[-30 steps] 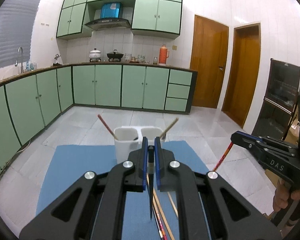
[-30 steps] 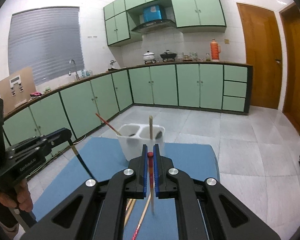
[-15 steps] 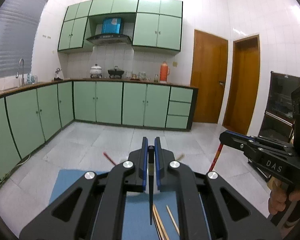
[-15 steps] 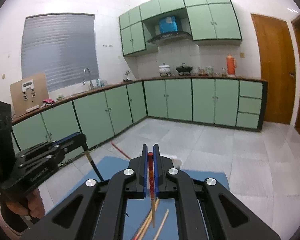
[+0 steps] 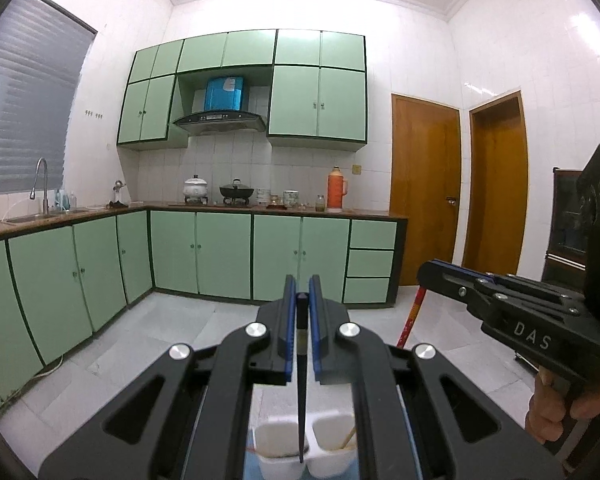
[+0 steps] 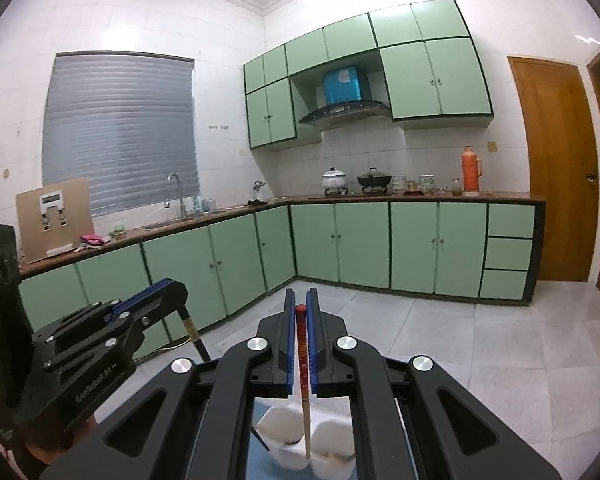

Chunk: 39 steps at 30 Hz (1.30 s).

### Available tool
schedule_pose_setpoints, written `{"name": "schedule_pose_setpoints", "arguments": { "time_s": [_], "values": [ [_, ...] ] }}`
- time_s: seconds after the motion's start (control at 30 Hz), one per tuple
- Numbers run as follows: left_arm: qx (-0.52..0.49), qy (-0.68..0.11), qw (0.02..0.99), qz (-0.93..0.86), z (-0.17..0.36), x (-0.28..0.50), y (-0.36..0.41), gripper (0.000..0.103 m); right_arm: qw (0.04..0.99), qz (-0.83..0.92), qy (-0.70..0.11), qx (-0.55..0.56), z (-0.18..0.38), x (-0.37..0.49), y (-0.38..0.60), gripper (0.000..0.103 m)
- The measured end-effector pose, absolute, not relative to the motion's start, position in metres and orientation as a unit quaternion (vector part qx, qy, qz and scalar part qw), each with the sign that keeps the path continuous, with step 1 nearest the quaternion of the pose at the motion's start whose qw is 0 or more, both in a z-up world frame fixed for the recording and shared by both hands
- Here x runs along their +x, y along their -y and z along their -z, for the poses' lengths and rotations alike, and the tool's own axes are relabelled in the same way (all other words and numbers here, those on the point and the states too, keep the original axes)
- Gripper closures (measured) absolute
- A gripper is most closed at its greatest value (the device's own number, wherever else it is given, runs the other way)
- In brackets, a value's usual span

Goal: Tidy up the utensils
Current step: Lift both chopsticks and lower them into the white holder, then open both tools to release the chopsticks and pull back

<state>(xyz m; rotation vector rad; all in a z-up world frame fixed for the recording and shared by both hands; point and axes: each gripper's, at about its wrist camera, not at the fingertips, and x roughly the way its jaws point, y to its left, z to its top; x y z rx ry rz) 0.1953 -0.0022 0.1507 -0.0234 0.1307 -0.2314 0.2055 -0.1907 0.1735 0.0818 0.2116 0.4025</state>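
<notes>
Green cabinets (image 5: 224,256), orange thermos (image 5: 337,189), wooden door (image 5: 425,188), faucet (image 6: 177,191)

"DAS" in pale letters on the side of the right gripper (image 5: 432,280), "GenRobot.AI" along the side of the left gripper (image 6: 172,292)

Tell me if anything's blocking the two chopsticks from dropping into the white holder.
Nothing visible does. The left claw holds the black chopstick and the right claw the red chopstick, both hanging tip-down over the white holder. One chopstick already leans in its right compartment, leaving room.
</notes>
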Motion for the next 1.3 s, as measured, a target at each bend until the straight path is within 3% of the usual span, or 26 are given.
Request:
{"name": "schedule_pose_setpoints", "arguments": {
  "time_s": [0.47, 0.57, 0.63, 0.87, 1.0, 1.3],
  "values": [
    [-0.004, -0.149, 0.983, 0.111, -0.079, 0.265, 0.008, 0.096, 0.967, -0.178, -0.176, 0.041, -0.100, 0.251, 0.201, 0.097],
    [-0.008, -0.148, 0.983, 0.111, -0.075, 0.257, -0.001, 0.088, 0.969, -0.168, -0.172, 0.050, -0.095, 0.240, 0.211, 0.095],
    [-0.008, -0.143, 0.984, 0.110, -0.076, 0.248, -0.006, 0.076, 0.970, -0.162, -0.169, 0.057, -0.095, 0.232, 0.217, 0.092],
    [-0.014, -0.133, 0.984, 0.116, -0.071, 0.192, -0.015, 0.052, 0.976, -0.140, -0.155, 0.061, -0.084, 0.175, 0.232, 0.068],
    [-0.009, -0.140, 0.983, 0.118, -0.051, 0.153, -0.015, 0.043, 0.977, -0.124, -0.161, 0.060, -0.061, 0.132, 0.238, 0.057],
    [0.002, -0.234, 0.965, 0.115, 0.026, 0.100, -0.016, 0.040, 0.959, -0.107, -0.254, 0.069, 0.023, 0.077, 0.238, 0.056]
  ]
}}
